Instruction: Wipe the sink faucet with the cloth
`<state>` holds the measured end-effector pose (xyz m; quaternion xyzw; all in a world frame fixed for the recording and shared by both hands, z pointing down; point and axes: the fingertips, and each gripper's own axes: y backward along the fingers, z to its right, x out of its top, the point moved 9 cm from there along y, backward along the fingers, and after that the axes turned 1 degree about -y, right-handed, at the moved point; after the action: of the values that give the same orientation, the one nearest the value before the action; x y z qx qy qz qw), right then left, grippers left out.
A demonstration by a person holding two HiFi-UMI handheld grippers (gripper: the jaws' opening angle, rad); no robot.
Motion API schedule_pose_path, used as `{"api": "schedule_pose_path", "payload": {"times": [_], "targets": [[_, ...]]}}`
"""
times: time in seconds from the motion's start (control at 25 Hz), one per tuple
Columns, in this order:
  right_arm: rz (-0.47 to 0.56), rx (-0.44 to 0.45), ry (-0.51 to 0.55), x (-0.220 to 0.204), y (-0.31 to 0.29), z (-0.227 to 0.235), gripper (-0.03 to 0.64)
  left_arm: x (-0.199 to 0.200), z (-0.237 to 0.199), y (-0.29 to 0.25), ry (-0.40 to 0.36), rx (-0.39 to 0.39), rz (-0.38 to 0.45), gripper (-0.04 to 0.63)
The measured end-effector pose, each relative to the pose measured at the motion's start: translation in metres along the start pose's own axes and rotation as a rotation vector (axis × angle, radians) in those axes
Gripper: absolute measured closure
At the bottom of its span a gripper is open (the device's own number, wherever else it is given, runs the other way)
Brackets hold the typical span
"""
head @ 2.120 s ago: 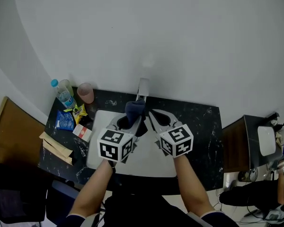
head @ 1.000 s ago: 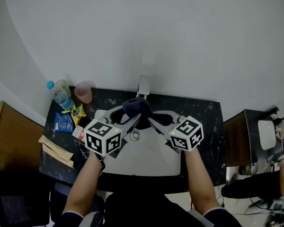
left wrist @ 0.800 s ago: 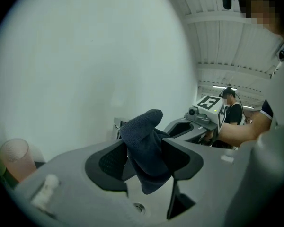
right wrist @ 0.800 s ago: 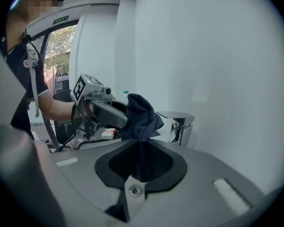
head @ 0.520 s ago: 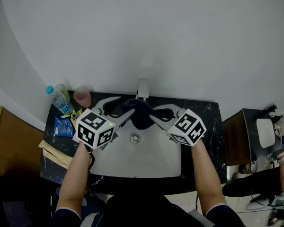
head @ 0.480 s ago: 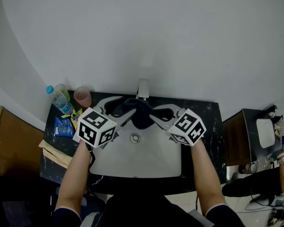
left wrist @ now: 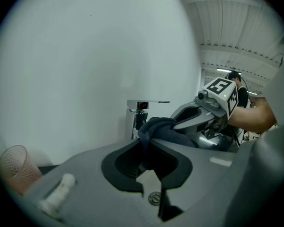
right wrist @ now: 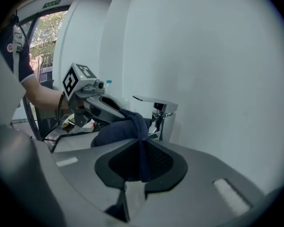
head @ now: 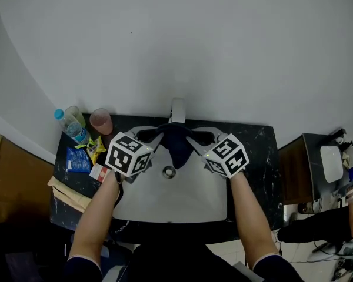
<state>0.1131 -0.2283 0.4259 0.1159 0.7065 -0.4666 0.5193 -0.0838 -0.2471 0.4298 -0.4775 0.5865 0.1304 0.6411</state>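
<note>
Below faucet [head: 177,109], dark cloth [head: 175,145]

You have a dark marble counter [head: 256,157] set against a plain white wall [head: 182,40]. At its far-left corner stand a clear water bottle [head: 69,123] with a blue cap and a pink cup [head: 100,121], just beside each other. Nearer you lie a yellow snack packet [head: 95,147], a blue packet [head: 78,160] and a small red-and-white box [head: 98,170]. Brown paper strips [head: 67,188] lie at the near-left edge. To your right, a white device [head: 330,172] rests on a dark side table [head: 310,157].
</note>
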Motion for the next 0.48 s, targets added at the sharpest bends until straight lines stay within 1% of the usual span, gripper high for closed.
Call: {"api": "schedule_pose_path", "payload": {"times": [0.12,0.32,0.48], "targets": [[0.015,-0.013,-0.027,-0.002,-0.010,0.009,0.569,0.001,-0.008,-0.007,0.012,0.013,0.004,0.565],[0.033,-0.037,-0.056,0.005,-0.023,0.030,0.571,0.009,-0.025,-0.023,0.030,0.056,0.016,0.565],[0.034,-0.038,-0.056,0.009,-0.027,0.032,0.572,0.011,-0.029,-0.025,0.040,0.049,0.016,0.566]]}}
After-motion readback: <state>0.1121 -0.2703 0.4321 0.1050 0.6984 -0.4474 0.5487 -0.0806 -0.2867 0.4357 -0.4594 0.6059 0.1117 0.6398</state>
